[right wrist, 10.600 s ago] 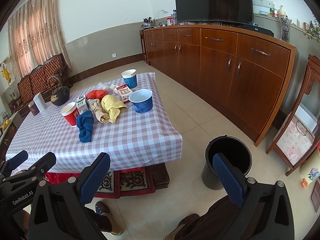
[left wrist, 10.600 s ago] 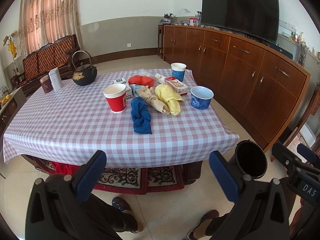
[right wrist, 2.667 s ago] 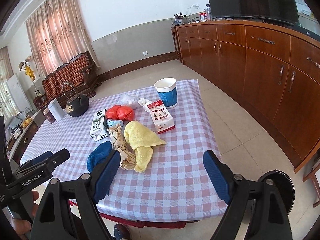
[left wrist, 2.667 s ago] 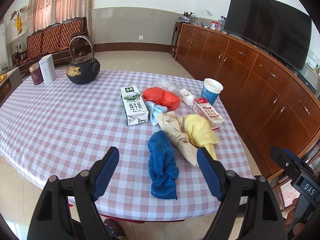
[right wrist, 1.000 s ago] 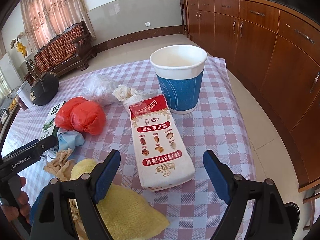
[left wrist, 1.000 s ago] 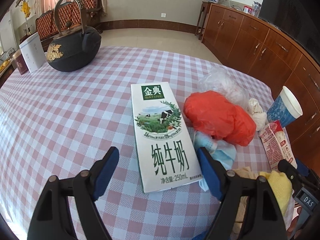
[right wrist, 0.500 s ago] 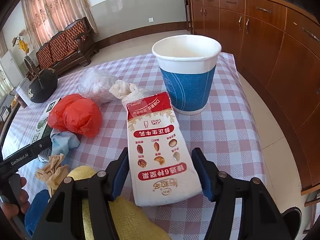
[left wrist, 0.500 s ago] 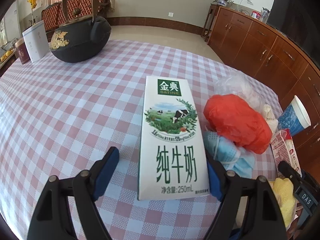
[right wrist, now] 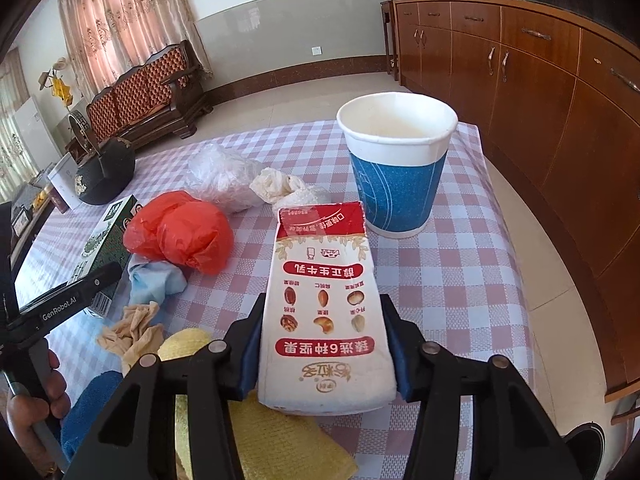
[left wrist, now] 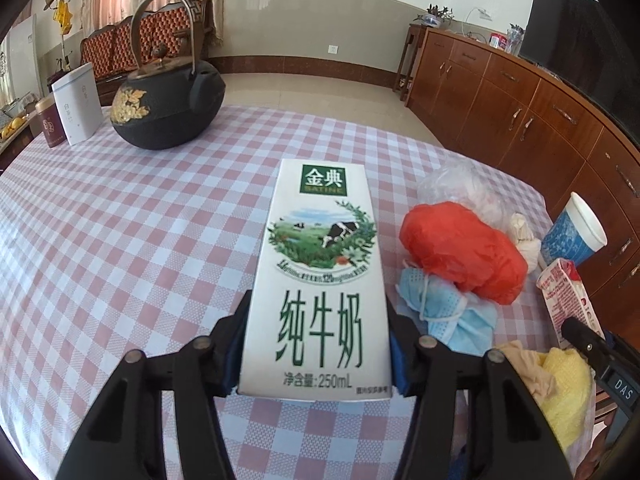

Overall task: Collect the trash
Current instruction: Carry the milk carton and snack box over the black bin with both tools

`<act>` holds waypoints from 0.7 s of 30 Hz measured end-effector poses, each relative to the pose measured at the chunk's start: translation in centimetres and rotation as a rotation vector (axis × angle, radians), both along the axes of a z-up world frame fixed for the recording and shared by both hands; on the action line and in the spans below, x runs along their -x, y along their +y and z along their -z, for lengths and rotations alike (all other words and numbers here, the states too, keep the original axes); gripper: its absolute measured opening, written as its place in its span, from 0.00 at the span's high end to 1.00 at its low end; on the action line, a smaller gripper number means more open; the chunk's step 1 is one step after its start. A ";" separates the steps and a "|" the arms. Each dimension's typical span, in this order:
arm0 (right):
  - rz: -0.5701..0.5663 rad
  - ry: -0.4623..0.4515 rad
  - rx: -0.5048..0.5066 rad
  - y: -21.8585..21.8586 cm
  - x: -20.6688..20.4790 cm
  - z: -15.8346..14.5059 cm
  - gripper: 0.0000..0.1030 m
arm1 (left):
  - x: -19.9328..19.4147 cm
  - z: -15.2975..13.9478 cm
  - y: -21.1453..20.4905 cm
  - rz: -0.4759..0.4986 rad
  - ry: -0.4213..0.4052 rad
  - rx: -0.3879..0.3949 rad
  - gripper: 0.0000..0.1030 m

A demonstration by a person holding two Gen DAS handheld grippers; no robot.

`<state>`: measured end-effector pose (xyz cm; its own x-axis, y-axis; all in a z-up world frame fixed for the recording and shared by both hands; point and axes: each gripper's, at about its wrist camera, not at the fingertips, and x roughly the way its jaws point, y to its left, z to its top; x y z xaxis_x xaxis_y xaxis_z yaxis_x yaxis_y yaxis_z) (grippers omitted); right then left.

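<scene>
A white and green milk carton (left wrist: 320,264) lies flat on the checked tablecloth (left wrist: 120,240). My left gripper (left wrist: 318,344) is closing on it, and its blue pads touch both long sides near the carton's near end. A red and white nut-milk carton (right wrist: 322,280) lies in front of a blue paper cup (right wrist: 396,168). My right gripper (right wrist: 324,352) is closing on this carton, pads against both sides. Between the cartons lie a red plastic bag (left wrist: 460,248), a blue face mask (left wrist: 444,312), a clear bag (left wrist: 460,184) and a crumpled tissue (right wrist: 276,184).
A black iron teapot (left wrist: 168,108) and two tins (left wrist: 76,108) stand at the table's far left. Yellow (right wrist: 256,440), beige and blue cloths lie at the near edge. A black bin's rim (right wrist: 588,452) shows on the floor below right. Wooden cabinets (right wrist: 540,80) line the right wall.
Both pairs of jaws have narrowed from wide open onto their cartons: the right first, then the left. Neither carton has left the table.
</scene>
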<state>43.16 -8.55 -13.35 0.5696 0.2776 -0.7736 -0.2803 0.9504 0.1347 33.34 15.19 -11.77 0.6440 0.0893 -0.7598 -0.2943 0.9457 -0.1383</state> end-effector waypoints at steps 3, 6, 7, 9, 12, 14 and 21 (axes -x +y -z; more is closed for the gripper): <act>-0.002 -0.015 -0.013 -0.4 0.8 -1.0 0.48 | 1.2 -1.0 -0.1 0.014 -0.012 -0.004 0.44; -0.005 -0.036 -0.020 -0.8 1.6 -2.2 0.48 | 2.3 -1.8 -0.3 0.031 -0.021 0.005 0.44; -0.003 -0.042 -0.024 -1.0 1.9 -2.6 0.48 | 2.5 -2.0 -0.5 0.036 -0.024 0.005 0.44; 0.004 -0.050 -0.035 -1.6 2.5 -3.2 0.48 | 3.1 -2.4 -0.9 0.050 -0.025 0.012 0.44; 0.016 -0.063 -0.049 -2.5 3.6 -4.4 0.48 | 3.9 -3.0 -1.6 0.064 -0.035 0.015 0.44; 0.020 -0.076 -0.046 -2.8 4.5 -5.2 0.48 | 4.4 -3.4 -2.3 0.079 -0.043 0.010 0.44; 0.046 -0.061 -0.073 -4.9 8.8 -5.8 0.48 | 6.3 -4.7 -5.0 0.140 -0.068 0.015 0.45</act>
